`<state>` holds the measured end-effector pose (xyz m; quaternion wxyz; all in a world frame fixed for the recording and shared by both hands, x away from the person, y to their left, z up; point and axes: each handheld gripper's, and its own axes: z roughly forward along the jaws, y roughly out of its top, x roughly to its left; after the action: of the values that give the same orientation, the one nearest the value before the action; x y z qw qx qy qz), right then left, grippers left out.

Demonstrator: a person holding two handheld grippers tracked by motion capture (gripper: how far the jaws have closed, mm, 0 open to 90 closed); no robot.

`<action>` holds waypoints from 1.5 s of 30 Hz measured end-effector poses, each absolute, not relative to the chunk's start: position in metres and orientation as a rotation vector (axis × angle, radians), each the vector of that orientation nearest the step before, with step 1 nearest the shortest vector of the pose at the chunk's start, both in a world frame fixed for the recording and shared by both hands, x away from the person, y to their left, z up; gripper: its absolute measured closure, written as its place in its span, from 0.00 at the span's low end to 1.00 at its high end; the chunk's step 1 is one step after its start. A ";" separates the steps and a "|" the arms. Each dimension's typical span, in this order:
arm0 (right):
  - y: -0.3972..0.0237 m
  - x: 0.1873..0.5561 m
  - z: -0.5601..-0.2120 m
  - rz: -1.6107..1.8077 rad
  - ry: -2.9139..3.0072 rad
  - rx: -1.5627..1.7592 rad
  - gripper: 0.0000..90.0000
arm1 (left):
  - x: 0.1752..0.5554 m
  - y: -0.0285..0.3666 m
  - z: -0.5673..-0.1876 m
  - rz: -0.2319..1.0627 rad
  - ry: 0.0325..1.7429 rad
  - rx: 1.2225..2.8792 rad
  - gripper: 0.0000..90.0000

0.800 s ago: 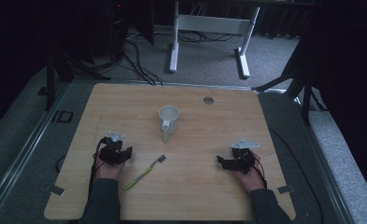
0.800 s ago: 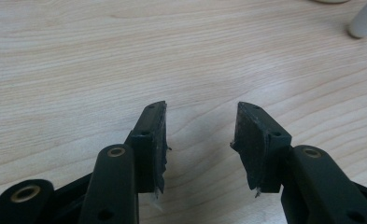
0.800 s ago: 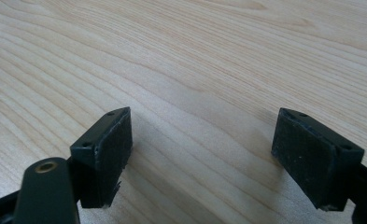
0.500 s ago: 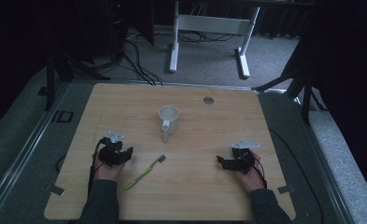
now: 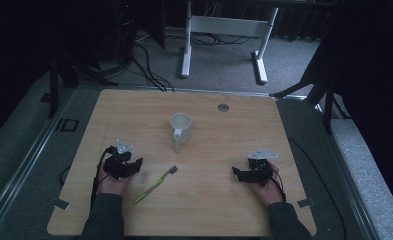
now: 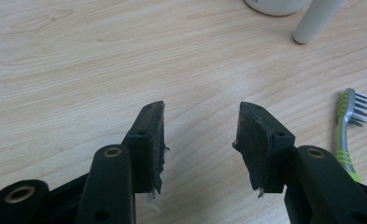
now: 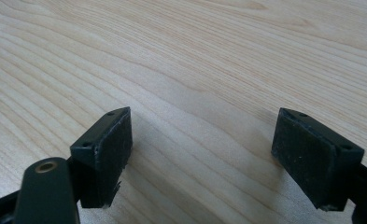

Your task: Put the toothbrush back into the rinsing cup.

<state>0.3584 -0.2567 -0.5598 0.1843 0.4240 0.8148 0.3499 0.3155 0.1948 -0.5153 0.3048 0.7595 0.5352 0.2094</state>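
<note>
Wooden table (image 5: 134, 107), lit from above, dark room around. White mug (image 5: 180, 125) stands near centre, handle pointing toward the person. Green toothbrush (image 5: 155, 184) lies flat betw. the two hands, closer to the left, long axis diagonal: bristle head up-right toward the mug, tail down-left. Left gripper (image 5: 126, 166) sits just beside it, jaws spread w/ nothing betw. them; in the left gripper view the toothbrush (image 6: 348, 135) is off to the right of the fingers (image 6: 149, 140), not betw. them. Right gripper (image 5: 241, 173) rests well apart, jaws wide, empty. Left is prob. the one to take it, after swinging right.
</note>
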 end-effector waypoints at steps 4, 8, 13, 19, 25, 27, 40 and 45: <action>-0.257 0.358 -0.560 0.986 2.297 1.196 0.22 | 0.313 0.194 -0.513 0.535 1.408 2.006 0.59; -0.257 0.358 -0.560 0.986 2.297 1.195 0.22 | 0.311 0.193 -0.507 0.541 1.402 2.001 0.58; -0.257 0.358 -0.560 0.987 2.296 1.196 0.22 | 0.309 0.194 -0.502 0.551 1.395 2.001 0.58; -0.257 0.358 -0.560 0.987 2.296 1.196 0.22 | 0.307 0.194 -0.494 0.560 1.381 2.008 0.58; -0.257 0.358 -0.560 0.987 2.296 1.197 0.22 | 0.306 0.191 -0.487 0.557 1.360 2.023 0.57; -0.257 0.358 -0.560 0.987 2.296 1.196 0.22 | 0.306 0.190 -0.485 0.556 1.353 2.028 0.57; -0.257 0.358 -0.560 0.986 2.296 1.196 0.22 | 0.308 0.185 -0.469 0.548 1.329 2.065 0.57; -0.257 0.358 -0.560 0.987 2.296 1.196 0.22 | 0.308 0.185 -0.465 0.551 1.324 2.071 0.57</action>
<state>0.3584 -0.2565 -0.5598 0.1845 0.4244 0.8145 0.3500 0.3084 0.1848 -0.4651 0.3065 0.7826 0.5003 0.2082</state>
